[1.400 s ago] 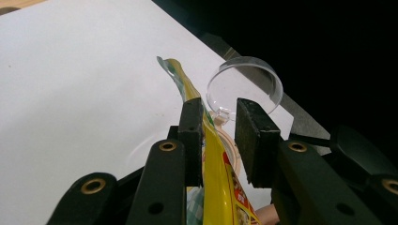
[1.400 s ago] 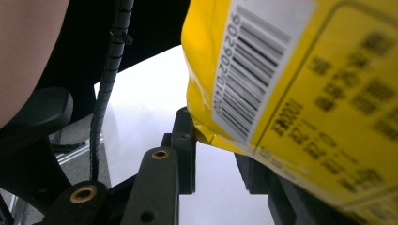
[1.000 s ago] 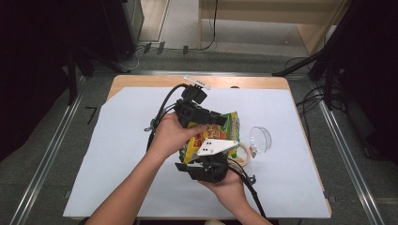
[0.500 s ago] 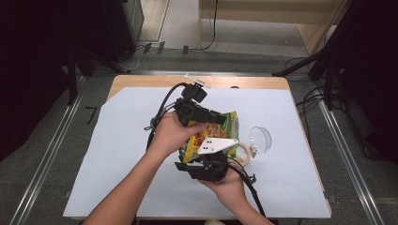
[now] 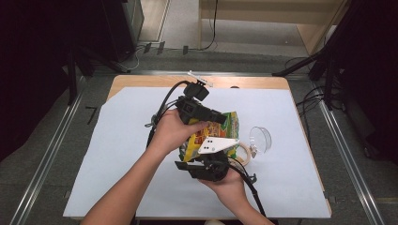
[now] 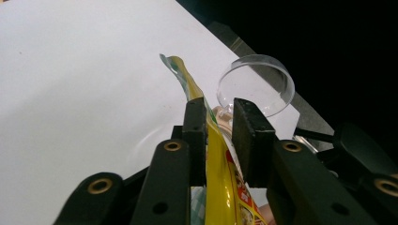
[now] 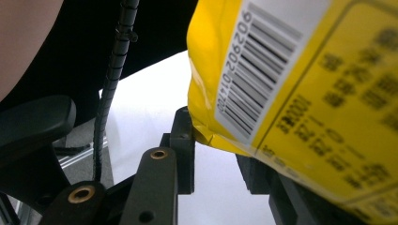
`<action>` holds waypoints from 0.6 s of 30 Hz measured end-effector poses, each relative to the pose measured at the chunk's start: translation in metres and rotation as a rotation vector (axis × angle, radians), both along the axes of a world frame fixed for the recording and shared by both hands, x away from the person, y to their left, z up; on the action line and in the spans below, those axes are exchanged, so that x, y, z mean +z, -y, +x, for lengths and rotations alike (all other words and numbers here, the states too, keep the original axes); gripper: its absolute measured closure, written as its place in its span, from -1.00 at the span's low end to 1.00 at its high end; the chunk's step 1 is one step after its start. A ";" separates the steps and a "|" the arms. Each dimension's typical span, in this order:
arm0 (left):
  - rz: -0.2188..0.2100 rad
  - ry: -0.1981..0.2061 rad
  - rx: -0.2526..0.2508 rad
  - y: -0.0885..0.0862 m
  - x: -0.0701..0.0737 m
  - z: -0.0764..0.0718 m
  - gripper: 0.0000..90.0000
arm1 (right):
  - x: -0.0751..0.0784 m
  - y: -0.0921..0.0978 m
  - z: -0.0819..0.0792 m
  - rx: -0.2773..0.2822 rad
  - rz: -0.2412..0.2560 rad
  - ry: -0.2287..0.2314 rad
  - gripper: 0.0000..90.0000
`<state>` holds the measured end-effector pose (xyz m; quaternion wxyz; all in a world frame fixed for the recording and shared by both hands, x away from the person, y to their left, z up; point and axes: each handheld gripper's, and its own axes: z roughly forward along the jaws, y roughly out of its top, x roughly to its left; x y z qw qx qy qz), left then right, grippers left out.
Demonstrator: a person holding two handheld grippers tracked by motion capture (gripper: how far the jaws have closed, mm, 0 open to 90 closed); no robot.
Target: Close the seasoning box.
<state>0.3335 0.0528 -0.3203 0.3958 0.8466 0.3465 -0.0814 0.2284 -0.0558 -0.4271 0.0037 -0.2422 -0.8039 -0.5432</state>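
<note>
A yellow and green snack bag (image 5: pixel 213 133) is held off the white sheet between my two grippers. My left gripper (image 5: pixel 218 116) comes in from the far side and is shut on the bag's thin top edge (image 6: pixel 213 140), which runs up between its jaws (image 6: pixel 218 112). My right gripper (image 5: pixel 198 159), with a white plate on top, sits at the near end of the bag. In the right gripper view, the barcode corner of the bag (image 7: pixel 263 79) lies between the jaws (image 7: pixel 218 129) and covers the right one.
A clear round cup (image 5: pixel 260 138) lies on its side to the right of the bag, also seen as the clear cup (image 6: pixel 256 84) beyond the left jaws. A beige ring (image 5: pixel 244 153) rests beside it. The white sheet (image 5: pixel 117 154) covers the wooden table (image 5: pixel 141 82).
</note>
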 end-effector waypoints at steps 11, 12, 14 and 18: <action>-0.007 0.018 -0.011 -0.004 -0.001 -0.003 0.82 | -0.003 -0.003 -0.002 0.006 -0.016 0.018 0.60; -0.013 0.013 -0.007 -0.005 -0.002 -0.003 0.82 | -0.003 -0.003 -0.003 0.006 -0.020 0.021 0.60; -0.029 0.006 -0.005 -0.008 -0.004 -0.003 0.82 | -0.005 -0.004 -0.003 0.007 -0.028 0.029 0.59; -0.035 0.013 0.001 -0.010 -0.004 -0.004 0.83 | -0.006 -0.005 -0.003 0.007 -0.045 0.039 0.59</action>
